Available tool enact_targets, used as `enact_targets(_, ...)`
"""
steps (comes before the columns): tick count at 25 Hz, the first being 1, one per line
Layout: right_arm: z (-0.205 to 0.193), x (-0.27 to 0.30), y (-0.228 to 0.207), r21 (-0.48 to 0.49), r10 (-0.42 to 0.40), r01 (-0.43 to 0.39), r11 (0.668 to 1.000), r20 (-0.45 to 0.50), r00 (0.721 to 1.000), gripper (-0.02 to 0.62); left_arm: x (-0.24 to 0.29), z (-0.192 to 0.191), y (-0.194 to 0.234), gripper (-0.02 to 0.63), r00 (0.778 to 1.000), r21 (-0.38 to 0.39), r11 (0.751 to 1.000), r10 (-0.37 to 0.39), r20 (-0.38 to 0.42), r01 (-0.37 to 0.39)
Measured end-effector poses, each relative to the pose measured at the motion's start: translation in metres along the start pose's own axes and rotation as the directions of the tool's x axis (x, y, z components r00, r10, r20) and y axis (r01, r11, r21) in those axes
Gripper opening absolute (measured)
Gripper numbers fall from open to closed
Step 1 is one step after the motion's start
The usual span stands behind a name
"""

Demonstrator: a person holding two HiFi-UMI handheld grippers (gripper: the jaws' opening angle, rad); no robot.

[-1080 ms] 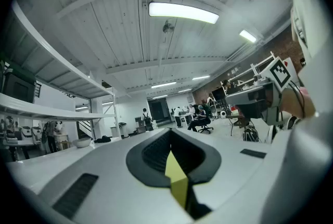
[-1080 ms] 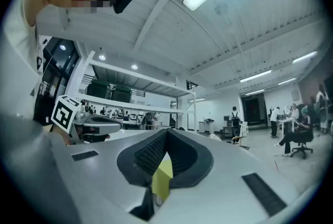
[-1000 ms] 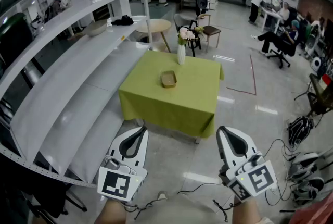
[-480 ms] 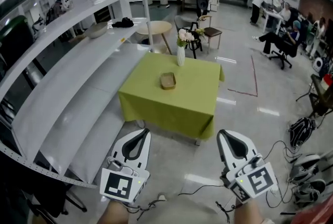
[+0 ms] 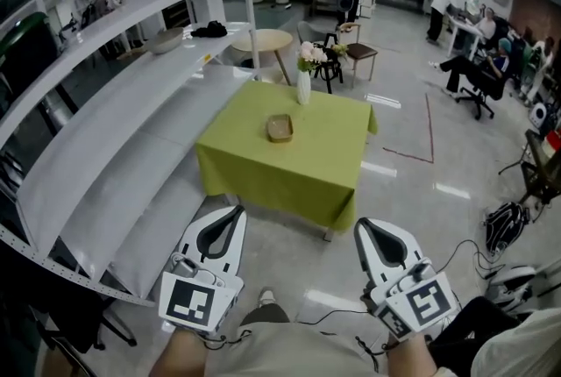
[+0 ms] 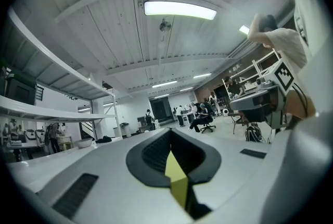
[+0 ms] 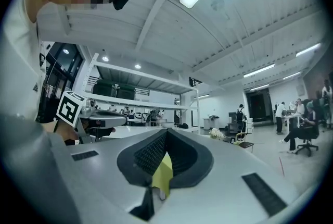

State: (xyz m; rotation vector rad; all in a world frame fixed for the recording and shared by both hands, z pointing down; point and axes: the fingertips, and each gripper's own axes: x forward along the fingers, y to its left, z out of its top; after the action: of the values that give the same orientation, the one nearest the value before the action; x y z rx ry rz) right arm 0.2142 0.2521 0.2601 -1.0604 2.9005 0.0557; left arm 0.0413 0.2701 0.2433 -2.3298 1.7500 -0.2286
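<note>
— What has shifted since a second ago?

— Nothing on the table itself. The view has swung, so the green-clothed table [image 5: 263, 169] sits a touch further left. Both grippers have slid lower and leftward in the head view, and a shoe [image 5: 267, 300] now shows between them. In the left gripper view a sleeve [image 6: 281, 46] has come up at the right.

— And the grippers themselves?

— The left gripper [image 5: 226, 222] and the right gripper [image 5: 372, 233] are both clenched on nothing. In each gripper view the ribbed pads [image 6: 156, 151] meet along one line, with only the room and ceiling beyond them.

— Where does the tray lie from them?

— Ahead and well apart, with bare floor [image 5: 298, 266] between. The tray [image 5: 280, 128] rests about mid-table, a little toward the far edge. The vase of flowers [image 5: 303, 84] stands upright beyond it at that far edge. The table's near edge faces the person.

— Which gripper is nearer?

— The left, by a little. It lines up with the near left corner, with the tray slightly to its right. The right gripper sits out past the near right corner. The tray's longer side seems to run away from the person, toward the vase, though it is too small to be sure
</note>
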Motion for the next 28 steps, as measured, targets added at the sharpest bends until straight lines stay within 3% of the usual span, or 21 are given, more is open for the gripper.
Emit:
enact_targets(13,-0.029,0.037,-0.017,-0.02,0.017,-0.017,1.0,0.009,1.0,0.006,0.021,-0.031,0.018,0.006,0.999,-0.001,0.999,0.035,0.017,-0.035)
enact_targets(28,-0.033,0.171,-0.064,-0.034,0.01,-0.011,0.999,-0.039,0.999,0.005,0.122,-0.063,0.119,0.006,1.0,-0.011,1.0,0.027,-0.012,-0.027)
